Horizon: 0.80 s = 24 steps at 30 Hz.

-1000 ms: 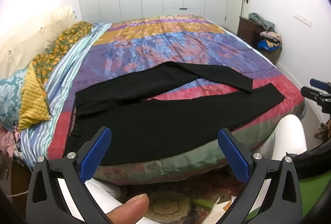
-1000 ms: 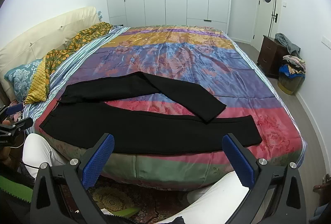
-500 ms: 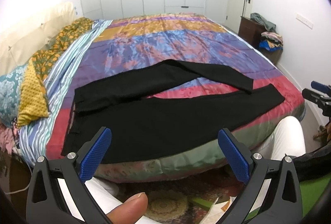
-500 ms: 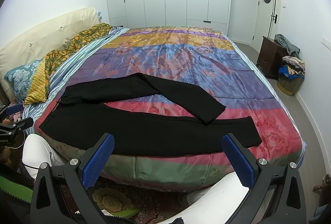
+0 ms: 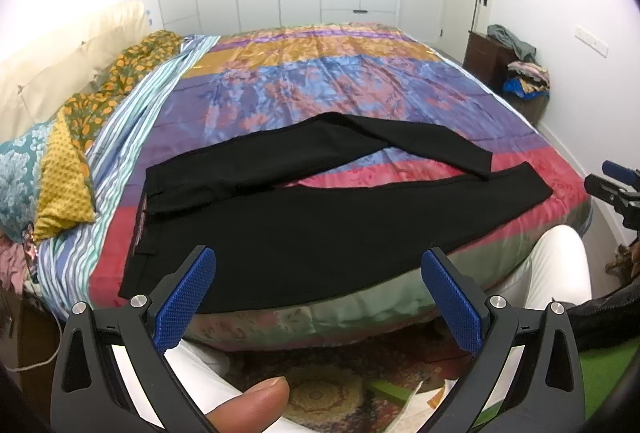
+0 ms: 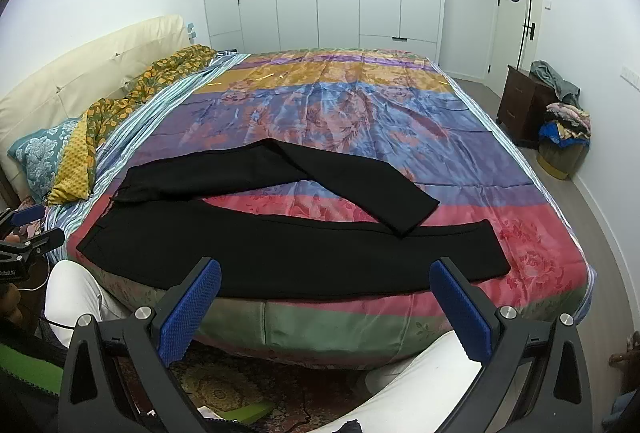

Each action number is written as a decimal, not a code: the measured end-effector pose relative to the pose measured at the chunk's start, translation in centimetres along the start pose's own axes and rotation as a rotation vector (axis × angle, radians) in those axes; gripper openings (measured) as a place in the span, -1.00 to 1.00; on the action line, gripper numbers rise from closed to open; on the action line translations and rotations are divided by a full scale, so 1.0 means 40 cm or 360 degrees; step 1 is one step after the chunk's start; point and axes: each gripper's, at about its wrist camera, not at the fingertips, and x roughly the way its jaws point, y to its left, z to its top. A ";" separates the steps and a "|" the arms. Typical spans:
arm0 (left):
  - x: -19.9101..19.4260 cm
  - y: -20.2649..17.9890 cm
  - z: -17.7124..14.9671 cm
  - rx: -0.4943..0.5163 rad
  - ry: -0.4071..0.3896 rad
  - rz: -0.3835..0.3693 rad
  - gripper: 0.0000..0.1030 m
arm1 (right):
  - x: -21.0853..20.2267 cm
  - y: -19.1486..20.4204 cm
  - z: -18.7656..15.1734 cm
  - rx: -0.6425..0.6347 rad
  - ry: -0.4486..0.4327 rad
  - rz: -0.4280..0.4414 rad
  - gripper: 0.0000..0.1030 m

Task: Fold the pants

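Black pants [image 5: 320, 225] [image 6: 280, 249] lie spread on the near part of the bed, waistband to the left. One leg runs straight along the bed's near edge. The other leg bends at the knee, its cuff crossing back onto the straight leg at the right. My left gripper [image 5: 318, 297] hovers open in front of the bed's edge, near the waist end, holding nothing. My right gripper [image 6: 325, 307] is open too, below the straight leg, its blue pads [image 6: 188, 309] wide apart. Each gripper shows at the edge of the other's view.
The bed has a colourful satin cover [image 6: 340, 105], pillows [image 6: 44, 157] and a yellow cloth at the left by a cream headboard. A person's knees in white trousers [image 5: 556, 273] press near the bed. A dark nightstand [image 6: 524, 105] with piled clothes stands right; white wardrobes behind.
The left wrist view has tipped up a little, so the pants sit slightly lower in frame. The right gripper and the pants have not moved.
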 end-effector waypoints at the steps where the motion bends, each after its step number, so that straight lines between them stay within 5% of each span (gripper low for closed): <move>1: 0.001 -0.001 -0.001 -0.0001 0.0004 0.0000 0.99 | 0.001 0.000 0.001 0.0000 -0.0002 -0.0002 1.00; 24: 0.011 0.002 0.003 -0.0012 0.0037 -0.0018 0.99 | 0.013 0.004 -0.014 0.0013 0.0023 0.0007 1.00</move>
